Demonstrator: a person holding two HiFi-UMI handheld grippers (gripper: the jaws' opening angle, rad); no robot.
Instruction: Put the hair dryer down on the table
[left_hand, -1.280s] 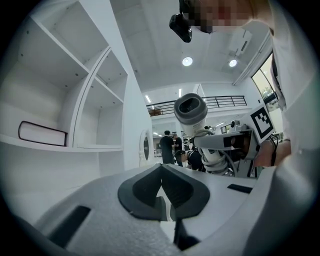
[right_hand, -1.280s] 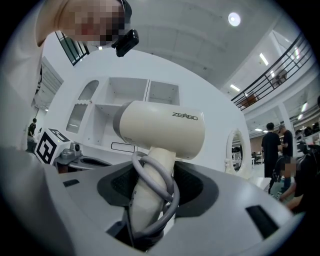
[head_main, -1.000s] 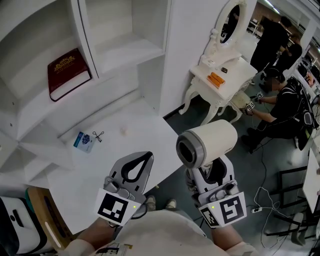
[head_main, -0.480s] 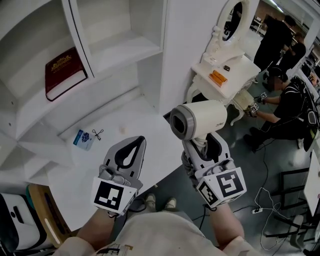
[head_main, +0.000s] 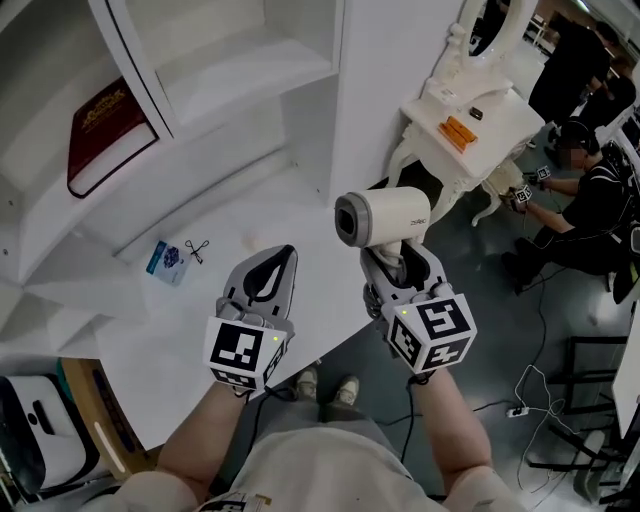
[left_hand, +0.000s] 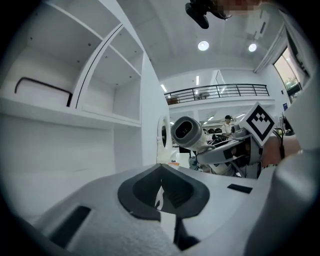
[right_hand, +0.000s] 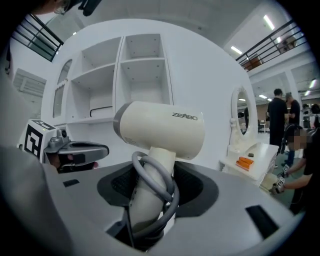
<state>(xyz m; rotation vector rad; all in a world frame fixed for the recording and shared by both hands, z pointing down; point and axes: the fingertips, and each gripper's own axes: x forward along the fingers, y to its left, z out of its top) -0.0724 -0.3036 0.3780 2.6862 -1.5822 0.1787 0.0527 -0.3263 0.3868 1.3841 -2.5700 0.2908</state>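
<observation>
Right hand-held gripper (head_main: 401, 268) is clamped on the hair dryer (head_main: 385, 216) handle, barrel up above it; left hand-held gripper (head_main: 272, 262) off to its left, jaws closed, empty.

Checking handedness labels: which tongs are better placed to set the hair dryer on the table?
Right. The right tongs are shut on the hair dryer's handle, near the table's edge; the left tongs are shut, empty, above the table.
</observation>
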